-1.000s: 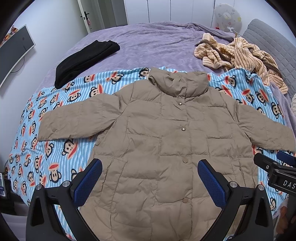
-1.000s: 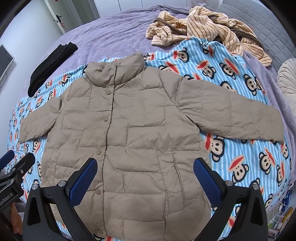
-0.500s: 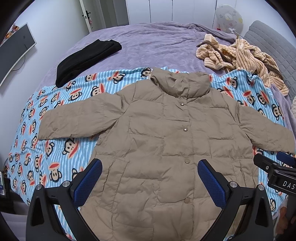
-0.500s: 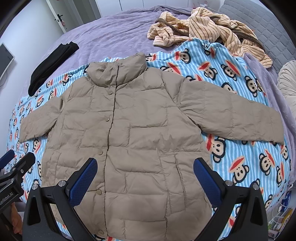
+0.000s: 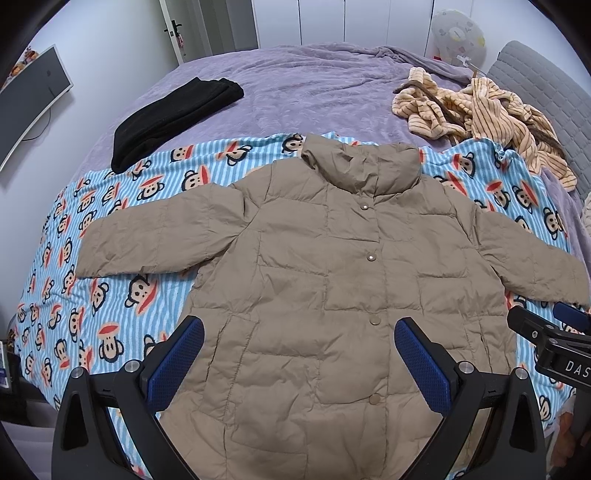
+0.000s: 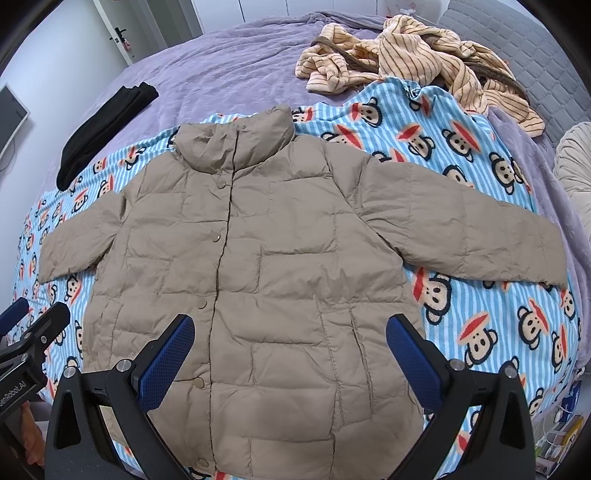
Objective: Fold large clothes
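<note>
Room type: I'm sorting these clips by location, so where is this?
Most likely a bedroom: a jacket lies on a bed with a grey headboard, and a door stands behind.

Both wrist views look down over the bed's [image 5: 314,81] near edge toward the headboard, left camera offset leftward, right camera rightward; both share the whole spread jacket [image 5: 332,277] [image 6: 277,258].

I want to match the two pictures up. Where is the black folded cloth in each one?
Left wrist view: the black folded cloth lies upper left on the purple bedspread, just beyond the monkey blanket.
Right wrist view: it lies at the far left, smaller, on the same bedspread.
Shared landmark: the tan puffer jacket, spread flat in the middle of both views.
</note>
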A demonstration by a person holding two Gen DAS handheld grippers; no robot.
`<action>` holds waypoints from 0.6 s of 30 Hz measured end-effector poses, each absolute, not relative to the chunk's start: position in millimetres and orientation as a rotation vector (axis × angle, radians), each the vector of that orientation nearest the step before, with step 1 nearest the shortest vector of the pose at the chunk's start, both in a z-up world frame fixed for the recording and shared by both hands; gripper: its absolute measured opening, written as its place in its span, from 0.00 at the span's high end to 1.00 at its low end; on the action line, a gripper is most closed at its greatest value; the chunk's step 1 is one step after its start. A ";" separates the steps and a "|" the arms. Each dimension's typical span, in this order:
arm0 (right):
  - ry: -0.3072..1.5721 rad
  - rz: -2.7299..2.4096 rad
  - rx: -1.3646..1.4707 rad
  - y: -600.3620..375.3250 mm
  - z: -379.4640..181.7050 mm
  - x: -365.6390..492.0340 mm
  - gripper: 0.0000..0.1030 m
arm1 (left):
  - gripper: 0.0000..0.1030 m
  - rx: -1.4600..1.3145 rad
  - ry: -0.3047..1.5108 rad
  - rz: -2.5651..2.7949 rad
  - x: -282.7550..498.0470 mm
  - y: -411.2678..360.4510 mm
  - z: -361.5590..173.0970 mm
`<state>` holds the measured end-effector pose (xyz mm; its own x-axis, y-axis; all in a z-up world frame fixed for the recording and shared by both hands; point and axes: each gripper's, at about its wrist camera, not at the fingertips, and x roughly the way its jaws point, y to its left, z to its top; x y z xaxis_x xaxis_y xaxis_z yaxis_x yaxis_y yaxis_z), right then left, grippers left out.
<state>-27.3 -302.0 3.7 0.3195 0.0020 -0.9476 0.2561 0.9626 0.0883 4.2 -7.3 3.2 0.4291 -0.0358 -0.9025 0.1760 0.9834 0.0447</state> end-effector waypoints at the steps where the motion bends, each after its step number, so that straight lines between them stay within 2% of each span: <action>1: 1.238 -0.169 0.239 -301.9 3.9 -27.2 0.00 | 0.00 0.140 1.120 -0.133 4.0 -7.5 3.3; 18: 1.237 -0.169 0.238 -301.3 3.8 -28.4 0.00 | 0.00 0.139 1.121 -0.132 4.8 -5.2 2.8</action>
<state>-28.4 -301.3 3.8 0.3198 0.0017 -0.9475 0.2556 0.9628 0.0880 4.8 -5.2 2.8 0.4289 -0.0359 -0.9026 0.1755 0.9835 0.0442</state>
